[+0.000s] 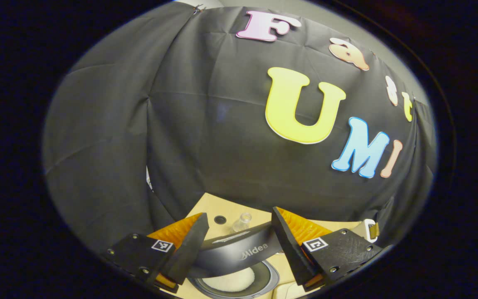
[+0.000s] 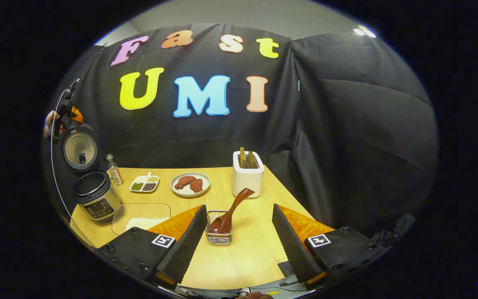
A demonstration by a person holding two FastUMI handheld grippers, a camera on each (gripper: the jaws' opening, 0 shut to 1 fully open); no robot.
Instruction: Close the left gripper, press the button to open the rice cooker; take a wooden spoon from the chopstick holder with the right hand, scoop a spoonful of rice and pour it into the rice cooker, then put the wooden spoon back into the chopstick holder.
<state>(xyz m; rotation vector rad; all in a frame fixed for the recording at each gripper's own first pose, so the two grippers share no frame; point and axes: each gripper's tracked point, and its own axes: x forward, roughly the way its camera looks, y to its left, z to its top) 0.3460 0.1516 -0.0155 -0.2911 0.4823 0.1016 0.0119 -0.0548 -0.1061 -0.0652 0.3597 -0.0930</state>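
The rice cooker (image 2: pixel 96 198) stands at the left end of the wooden table (image 2: pixel 243 253), and its lid (image 2: pixel 80 150) is swung up and open above the pot. In the left gripper view the cooker (image 1: pixel 235 259) is just below the left gripper (image 1: pixel 239 238), seen from above; the dark lid carries a brand mark, and white rice (image 1: pixel 230 281) lies inside the inner pot. The two fingers of this gripper are spread wide apart and hold nothing. A small clear bottle (image 1: pixel 242 222) stands behind the cooker.

In the right gripper view the right gripper (image 2: pixel 239 238) hovers over the near part of the table, well to the right of the cooker. Its fingers are also spread wide and touch nothing. Between them, farther off, stands the chopstick holder (image 2: pixel 219 236), a small wire basket, and the wooden spoon (image 2: pixel 231 212) rests in it with the bowl down and the handle leaning up to the right. Right of the cooker and behind the basket stands a white utensil box (image 2: pixel 247 179) with wooden sticks in it. Between this box and the cooker lie a plate with two pieces of meat (image 2: pixel 190 183) and a small divided dish (image 2: pixel 144 184) with seeds or beans. A little bottle (image 2: pixel 115 170) stands just beside the cooker. In front of the cooker lies a clear tray (image 2: pixel 141 216) with white rice in it. Above the cooker's lid, a hand (image 2: pixel 50 122) holds the other gripper.
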